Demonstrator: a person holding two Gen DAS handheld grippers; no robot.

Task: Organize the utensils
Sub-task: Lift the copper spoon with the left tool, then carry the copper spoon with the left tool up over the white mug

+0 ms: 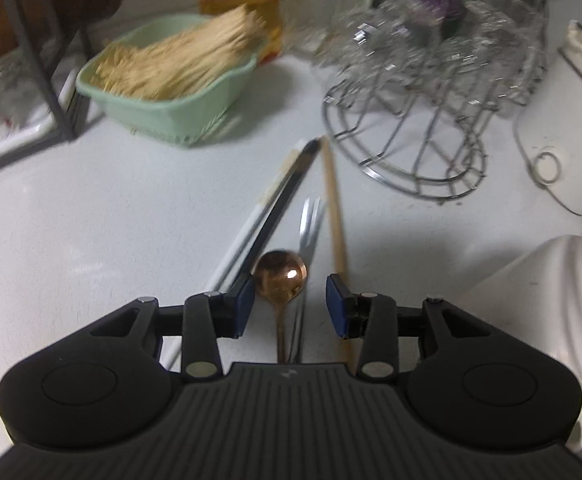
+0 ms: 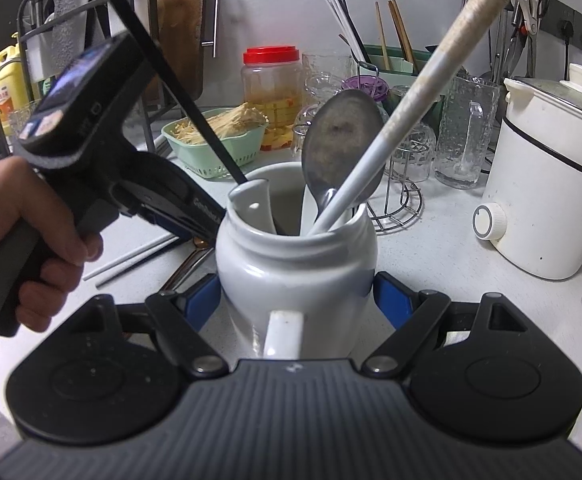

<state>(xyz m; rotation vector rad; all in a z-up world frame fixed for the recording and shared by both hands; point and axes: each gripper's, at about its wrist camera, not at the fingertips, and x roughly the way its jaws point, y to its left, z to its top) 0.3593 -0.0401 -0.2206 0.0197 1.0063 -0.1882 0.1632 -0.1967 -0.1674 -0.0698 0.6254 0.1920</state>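
My left gripper (image 1: 291,300) is open just above the white counter, its blue pads either side of a copper spoon (image 1: 281,276). Beside the spoon lie a small fork (image 1: 309,220), a wooden chopstick (image 1: 333,208), a black chopstick (image 1: 287,188) and a white chopstick (image 1: 243,236). My right gripper (image 2: 297,300) is shut on a white ceramic jar (image 2: 295,260). The jar holds a metal spoon (image 2: 339,140), a white chopstick (image 2: 423,80) and a black chopstick (image 2: 163,76). The left gripper (image 2: 195,224) shows in the right wrist view, just left of the jar.
A green basket of toothpicks (image 1: 171,76) stands at the back left, also in the right wrist view (image 2: 215,140). A wire cup rack (image 1: 423,112) with glasses stands at the back right. A white cooker (image 2: 547,192) is at the right. A red-lidded jar (image 2: 273,96) stands behind.
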